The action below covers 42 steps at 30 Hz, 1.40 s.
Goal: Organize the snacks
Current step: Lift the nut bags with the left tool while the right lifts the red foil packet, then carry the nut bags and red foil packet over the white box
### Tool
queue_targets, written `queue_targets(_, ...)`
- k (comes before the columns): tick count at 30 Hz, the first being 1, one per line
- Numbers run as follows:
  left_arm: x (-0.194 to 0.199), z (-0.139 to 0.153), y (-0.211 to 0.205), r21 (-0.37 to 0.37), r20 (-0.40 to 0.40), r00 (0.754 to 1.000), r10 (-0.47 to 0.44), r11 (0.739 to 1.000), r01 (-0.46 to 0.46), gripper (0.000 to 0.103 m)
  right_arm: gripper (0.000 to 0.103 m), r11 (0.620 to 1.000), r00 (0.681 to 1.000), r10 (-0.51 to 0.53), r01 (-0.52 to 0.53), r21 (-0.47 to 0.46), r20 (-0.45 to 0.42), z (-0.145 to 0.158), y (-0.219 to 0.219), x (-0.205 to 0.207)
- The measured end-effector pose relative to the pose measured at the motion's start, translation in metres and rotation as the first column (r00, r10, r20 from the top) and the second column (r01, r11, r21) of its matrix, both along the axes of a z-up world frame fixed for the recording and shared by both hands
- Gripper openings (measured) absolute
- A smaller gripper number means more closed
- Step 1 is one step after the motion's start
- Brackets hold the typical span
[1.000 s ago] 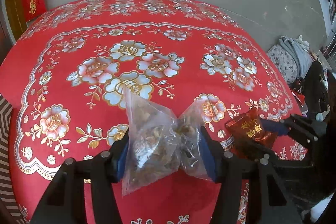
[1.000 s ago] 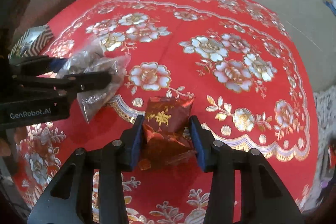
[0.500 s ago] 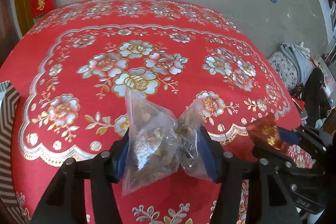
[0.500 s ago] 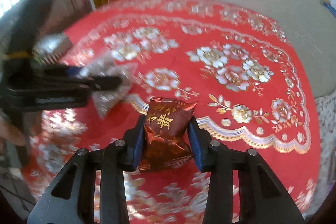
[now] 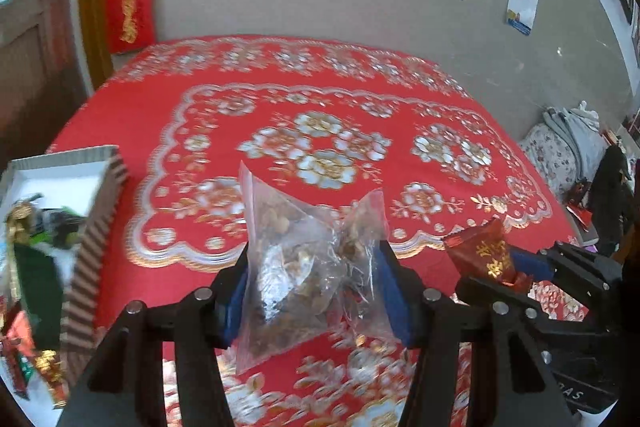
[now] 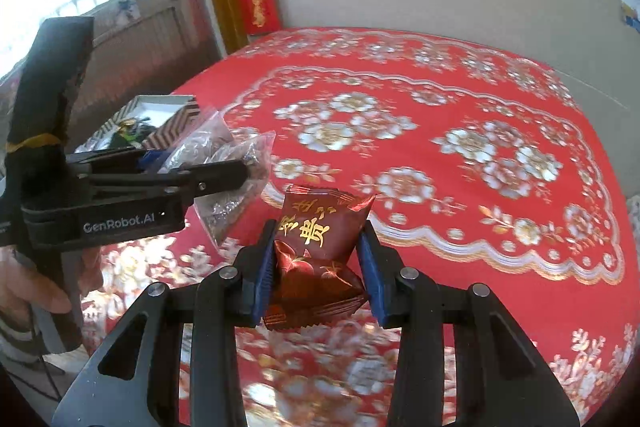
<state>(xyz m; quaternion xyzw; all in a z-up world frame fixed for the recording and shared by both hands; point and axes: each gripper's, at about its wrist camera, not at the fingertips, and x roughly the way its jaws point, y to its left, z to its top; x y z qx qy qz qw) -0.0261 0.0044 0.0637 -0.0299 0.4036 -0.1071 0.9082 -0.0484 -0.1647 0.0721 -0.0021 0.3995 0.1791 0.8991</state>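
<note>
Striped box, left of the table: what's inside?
The striped box holds several wrapped snacks, green, red and gold; blurred, so no count. Its lower layers and far corner are hidden.

We see a clear crinkled plastic bag (image 5: 308,267), a glossy dark-red foil packet (image 6: 316,259), and a shiny red tablecloth (image 5: 400,115) at twelve o'clock.

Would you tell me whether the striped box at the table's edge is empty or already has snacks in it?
It already holds snacks. The striped box is open-topped, and several wrapped packets lie inside it in the left wrist view.
</note>
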Motion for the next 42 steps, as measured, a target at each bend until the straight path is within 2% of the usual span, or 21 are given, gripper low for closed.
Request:
queue_targets(9,-0.019,0.012,0.041,0.018,0.053,0.996,0.074,0.997,-0.075,0.059,0.038,0.998,0.998,0.057,-0.057,0.004,0.014,0.002,0.039,0.000)
queue_targets(19,-0.029,0.008,0.067,0.016,0.049,0.992,0.119,0.993,-0.120,0.059,0.038,0.996,0.996,0.084,-0.084,-0.004,0.011,0.003,0.062,0.002)
queue_targets(39,-0.051,0.026,0.117,0.039,0.111,0.970,0.214,0.975,-0.219,0.059,0.038,0.982,0.981,0.190,-0.190,-0.010,0.023,0.016,0.119,0.008)
queue_targets(42,-0.054,0.028,0.128,0.043,0.116,0.965,0.235,0.970,-0.241,0.054,0.038,0.976,0.975,0.218,-0.218,-0.010,0.030,0.019,0.133,0.010)
